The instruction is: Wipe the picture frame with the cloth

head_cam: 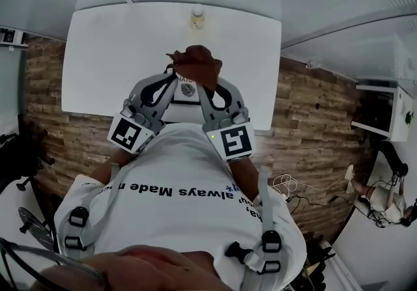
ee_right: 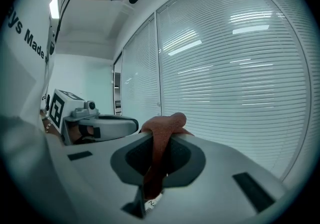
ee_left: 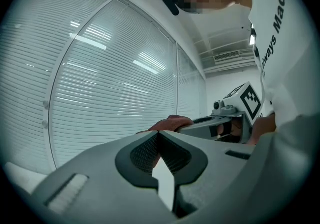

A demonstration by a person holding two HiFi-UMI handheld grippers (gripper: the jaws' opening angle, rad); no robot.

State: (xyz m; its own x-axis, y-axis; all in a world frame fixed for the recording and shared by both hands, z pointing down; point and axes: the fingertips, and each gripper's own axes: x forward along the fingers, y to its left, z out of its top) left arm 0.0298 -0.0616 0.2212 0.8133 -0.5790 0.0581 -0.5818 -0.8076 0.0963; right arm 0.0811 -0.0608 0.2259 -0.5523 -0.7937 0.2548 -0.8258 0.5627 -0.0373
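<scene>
White counter (head_cam: 98,55) below, blinds (ee_right: 240,67) behind | left gripper (ee_left: 157,135) fingers closed on white flat picture frame (head_cam: 187,91) | right gripper (ee_right: 161,137) fingers clamp rust-brown cloth (ee_right: 162,123), bunched over frame beyond fingertips | wiping looks underway, unfinished.

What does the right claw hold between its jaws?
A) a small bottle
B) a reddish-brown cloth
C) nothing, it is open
B: in the right gripper view, the right claw is closed on the reddish-brown cloth, which hangs down between its jaws.
</scene>
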